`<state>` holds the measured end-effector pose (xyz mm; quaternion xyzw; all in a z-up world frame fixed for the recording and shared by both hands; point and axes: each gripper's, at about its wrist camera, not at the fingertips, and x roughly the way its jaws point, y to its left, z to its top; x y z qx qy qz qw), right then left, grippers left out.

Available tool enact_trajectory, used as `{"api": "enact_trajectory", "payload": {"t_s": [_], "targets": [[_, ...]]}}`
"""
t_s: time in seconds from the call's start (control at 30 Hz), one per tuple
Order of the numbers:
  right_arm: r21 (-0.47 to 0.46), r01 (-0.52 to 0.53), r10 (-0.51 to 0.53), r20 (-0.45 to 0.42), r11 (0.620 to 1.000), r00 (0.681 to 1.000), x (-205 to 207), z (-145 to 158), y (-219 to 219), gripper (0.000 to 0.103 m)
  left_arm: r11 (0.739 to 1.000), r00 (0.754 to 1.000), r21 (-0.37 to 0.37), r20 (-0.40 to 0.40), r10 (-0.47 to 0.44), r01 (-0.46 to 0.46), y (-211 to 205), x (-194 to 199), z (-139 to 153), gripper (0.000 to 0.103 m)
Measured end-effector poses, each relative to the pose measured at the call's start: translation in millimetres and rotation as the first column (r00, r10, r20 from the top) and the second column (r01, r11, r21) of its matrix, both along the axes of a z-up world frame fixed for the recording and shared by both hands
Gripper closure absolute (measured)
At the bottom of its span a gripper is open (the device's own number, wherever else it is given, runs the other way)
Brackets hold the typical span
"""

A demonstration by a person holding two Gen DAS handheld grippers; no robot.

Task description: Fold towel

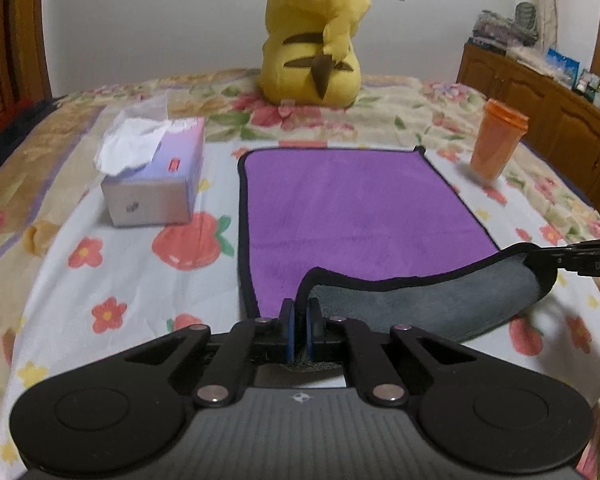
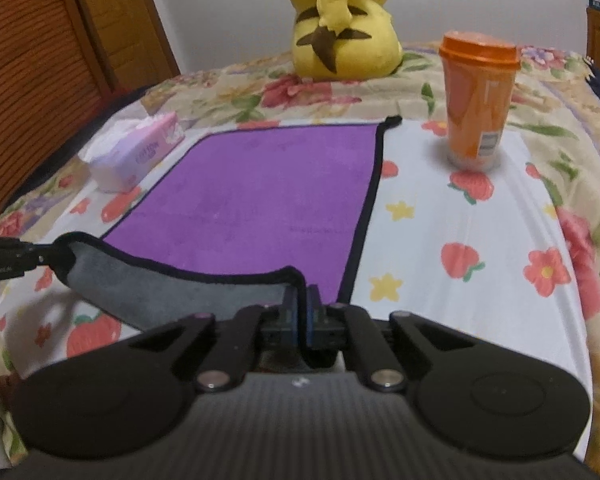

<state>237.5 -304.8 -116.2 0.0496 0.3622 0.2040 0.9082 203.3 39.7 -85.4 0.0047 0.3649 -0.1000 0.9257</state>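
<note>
Purple microfibre towel spread flat on the floral bedsheet, black-trimmed, grey underside showing along the raised near edge. Left gripper clamped on the near left corner, hem pinched between the blue pads. Right gripper clamped likewise on the near right corner, hem running up between its pads. Near edge sagging in a shallow curve between the two grips; far edge flat on the sheet, near the yellow Pikachu plush.

Judged as the first fold, barely begun: near edge lifted, to be carried over to the far edge. Best done by raising both corners together and level, easing them apart just enough to take out the sag, then travelling forward in an arc so the grey side rolls over the purple. Aim for hem on hem at the far corners; lower before releasing, so nothing springs back.

Risks: uneven travel skewing the fold; dragging the whole cloth along the soft sheet. Tissue box to the left and orange lidded cup to the right both stand near the towel's sides, the cup likely easy to tip.
</note>
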Motion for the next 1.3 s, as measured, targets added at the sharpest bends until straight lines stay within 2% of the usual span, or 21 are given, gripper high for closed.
{"api": "enact_trajectory", "payload": {"t_s": [0.43, 0.6, 0.93, 1.3], "targets": [[0.061, 0.029, -0.036, 0.115, 0.998, 0.993, -4.4, 19.5, -5.3, 0.099, 0.999, 0.996, -0.034, 0.09, -0.01, 0.013, -2.3, -4.9, 28.6, 0.098], [0.065, 0.039, -0.048, 0.137, 0.997, 0.989, -2.2, 19.3, -4.9, 0.099, 0.999, 0.994, -0.029, 0.107, -0.017, 0.02, -3.9, 0.9, 28.6, 0.098], [0.105, 0.053, -0.069, 0.154, 0.993, 0.986, 7.1, 18.9, -11.8, 0.099, 1.0, 0.991, -0.023, 0.134, -0.018, 0.022, -2.2, 14.6, 30.2, 0.098], [0.103, 0.056, -0.073, 0.169, 0.993, 0.983, 18.6, 16.4, -10.6, 0.099, 1.0, 0.99, -0.01, 0.141, -0.022, 0.024, 0.1, 30.6, 31.3, 0.098]]}}
